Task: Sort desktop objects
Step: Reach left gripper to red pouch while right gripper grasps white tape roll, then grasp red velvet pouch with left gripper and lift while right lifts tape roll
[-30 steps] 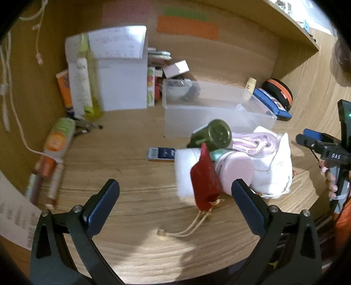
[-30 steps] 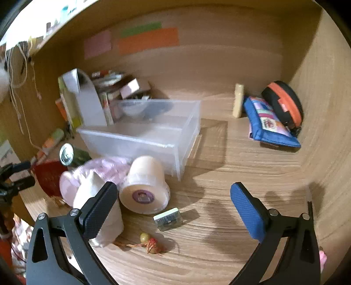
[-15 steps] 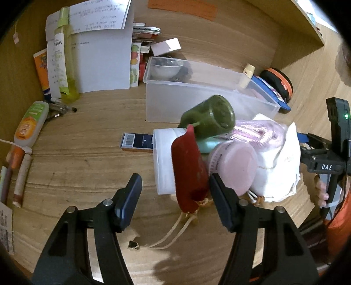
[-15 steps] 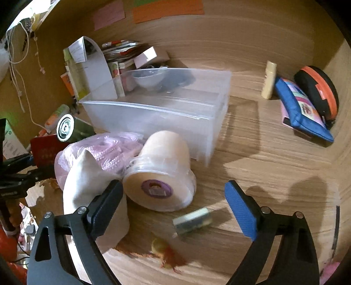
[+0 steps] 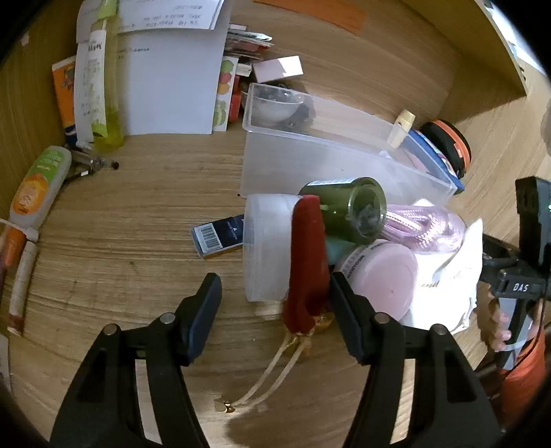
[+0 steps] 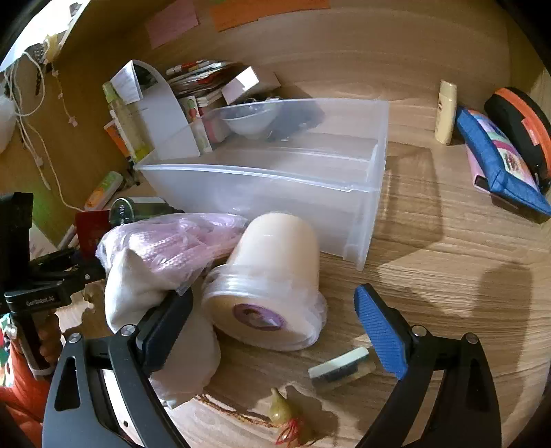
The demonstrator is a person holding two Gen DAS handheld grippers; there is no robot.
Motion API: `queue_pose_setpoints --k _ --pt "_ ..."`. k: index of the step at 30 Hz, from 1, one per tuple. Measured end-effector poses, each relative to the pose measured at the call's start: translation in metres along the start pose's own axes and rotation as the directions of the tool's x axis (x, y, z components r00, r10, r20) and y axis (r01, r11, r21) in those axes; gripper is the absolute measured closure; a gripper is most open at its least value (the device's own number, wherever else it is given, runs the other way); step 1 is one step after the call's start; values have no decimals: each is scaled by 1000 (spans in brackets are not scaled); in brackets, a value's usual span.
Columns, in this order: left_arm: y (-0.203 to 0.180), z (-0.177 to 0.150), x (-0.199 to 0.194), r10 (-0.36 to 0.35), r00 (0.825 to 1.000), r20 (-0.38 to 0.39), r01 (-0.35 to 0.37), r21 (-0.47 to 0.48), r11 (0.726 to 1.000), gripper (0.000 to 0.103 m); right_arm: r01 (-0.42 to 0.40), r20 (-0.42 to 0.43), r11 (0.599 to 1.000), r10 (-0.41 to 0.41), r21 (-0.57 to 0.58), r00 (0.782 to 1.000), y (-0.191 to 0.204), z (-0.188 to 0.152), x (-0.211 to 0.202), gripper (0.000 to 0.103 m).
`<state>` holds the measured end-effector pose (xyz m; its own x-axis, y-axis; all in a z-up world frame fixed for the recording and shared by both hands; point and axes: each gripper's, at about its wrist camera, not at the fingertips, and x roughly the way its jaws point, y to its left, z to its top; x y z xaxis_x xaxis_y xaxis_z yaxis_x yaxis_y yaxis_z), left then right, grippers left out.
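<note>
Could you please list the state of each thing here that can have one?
left hand-held gripper: open, nothing gripped.
right hand-held gripper: open, astride the cream jar.
clear plastic bin: open-topped, upright.
green glass jar: on its side, lidless.
cream jar: on its side, wrapped in film.
blue zip pouch: lying flat.

Wooden desk alcove under warm indoor light.

The desk top (image 6: 430, 241) is light wood-grain laminate, its grain running across the view. A back panel (image 6: 361, 51) of the same finish rises behind it and carries an orange paper strip (image 5: 310, 12) and a pink paper note (image 6: 171, 22). A side panel (image 5: 24, 113) closes the left end; on the right an upper shelf edge (image 5: 482, 44) projects overhead. Hard-edged shadows (image 6: 413, 193) fall across the desk surface. A pale cord (image 6: 31, 127) hangs at the left wall; its attachment cannot be made out.
</note>
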<state>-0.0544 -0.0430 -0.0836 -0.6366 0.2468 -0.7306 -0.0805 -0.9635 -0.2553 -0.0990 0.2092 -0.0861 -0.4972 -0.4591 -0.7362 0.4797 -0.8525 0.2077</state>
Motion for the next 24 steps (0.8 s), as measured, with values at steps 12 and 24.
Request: queue_pose_setpoints --k 12,24 --pt "5 1 6 -69 997 -24 68 -56 996 27 63 -28 998 -62 9 998 -21 -1 -12 36" --pt "-1 -5 3 -64 998 1 64 -62 996 56 36 -50 999 -36 6 998 -23 4 13 36"
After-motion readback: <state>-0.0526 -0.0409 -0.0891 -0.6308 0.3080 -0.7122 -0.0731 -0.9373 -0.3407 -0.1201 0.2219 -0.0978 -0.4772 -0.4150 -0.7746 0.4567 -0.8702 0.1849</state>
